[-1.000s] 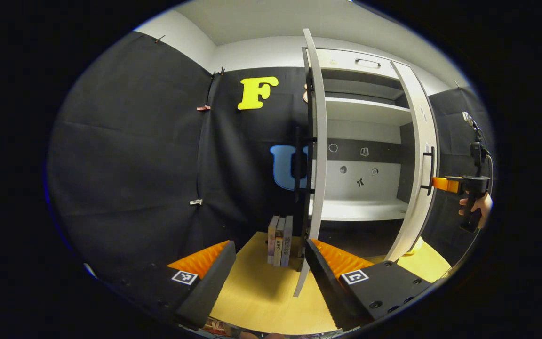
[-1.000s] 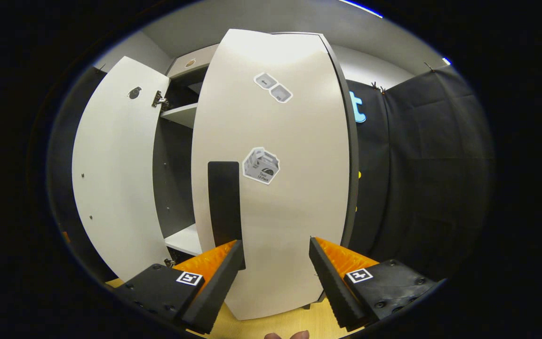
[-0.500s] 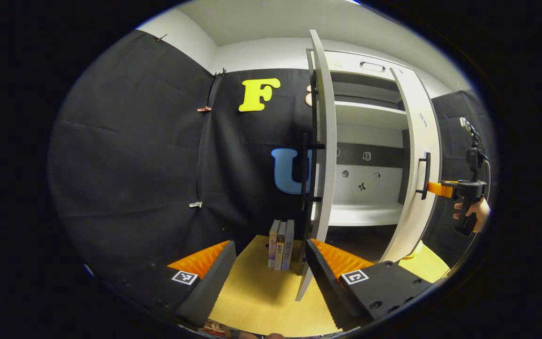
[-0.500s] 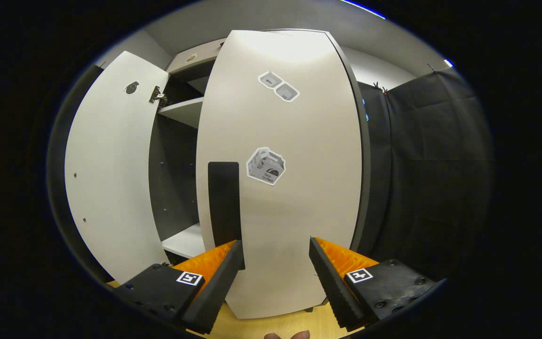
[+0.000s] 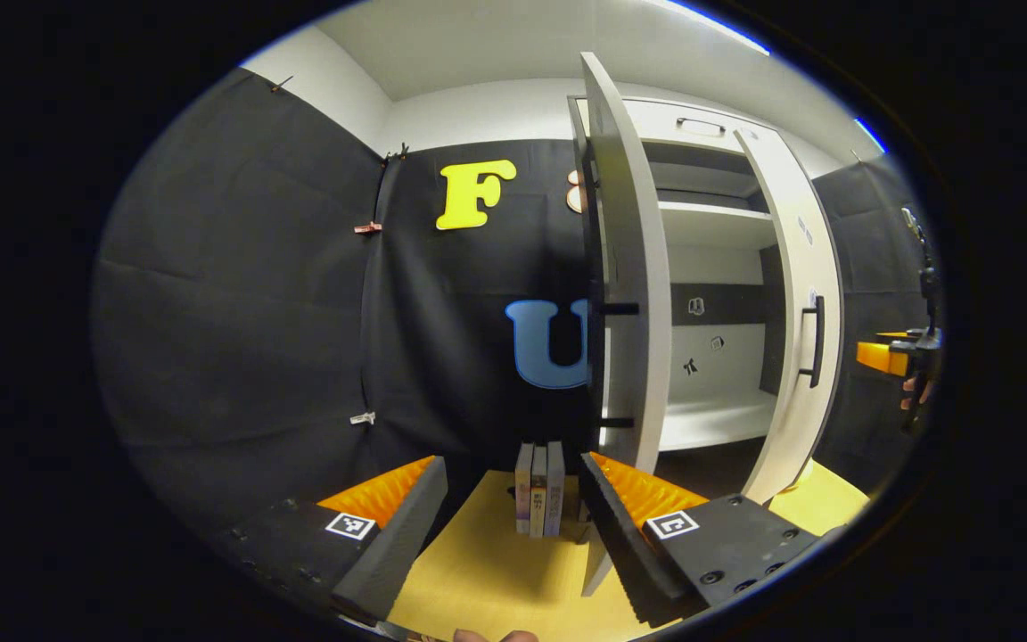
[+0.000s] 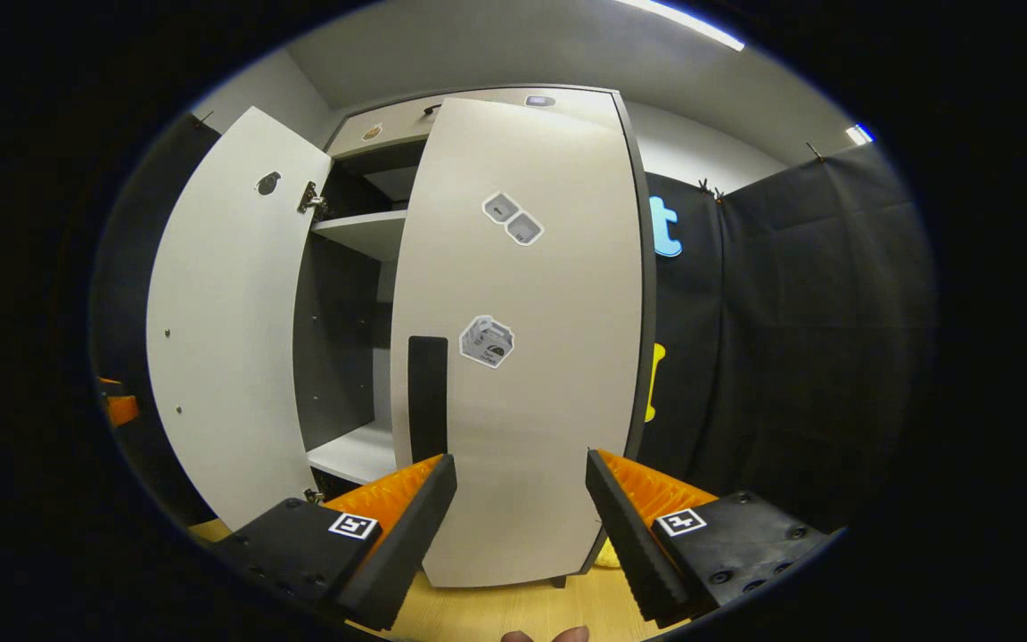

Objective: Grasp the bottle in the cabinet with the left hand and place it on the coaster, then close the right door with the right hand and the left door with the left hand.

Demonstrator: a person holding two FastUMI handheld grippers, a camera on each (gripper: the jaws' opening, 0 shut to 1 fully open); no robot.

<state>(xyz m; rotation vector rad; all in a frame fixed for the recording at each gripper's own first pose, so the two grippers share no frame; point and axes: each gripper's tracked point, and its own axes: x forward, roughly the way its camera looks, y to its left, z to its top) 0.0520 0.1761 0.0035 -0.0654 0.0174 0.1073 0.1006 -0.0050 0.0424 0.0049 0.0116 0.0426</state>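
The white cabinet (image 5: pixel 710 419) stands with both doors part open. Its left door (image 5: pixel 625 267) faces me nearly edge-on in the left gripper view, its dark handle (image 5: pixel 598 366) on the outer side. My left gripper (image 5: pixel 511 464) is open and holds nothing; its right finger sits just beside that door's lower edge. The right door (image 6: pixel 522 357) with its dark handle (image 6: pixel 427 397) stands a little way in front of my open right gripper (image 6: pixel 521 459), apart from it. The left door (image 6: pixel 228 339) hangs open at the left. A small yellow thing (image 6: pixel 607 555) peeks out under the right door.
Three books (image 5: pixel 540 490) stand upright on the wooden tabletop (image 5: pixel 487 571) beside the left door. The right gripper (image 5: pixel 892 357) and a hand show at the far right, clear of the right door (image 5: pixel 799 312). Black cloth walls close in both sides.
The right door has swung further towards shut, and the right gripper has backed away from it. The left gripper has shifted, so the left door shows more of its inner face.
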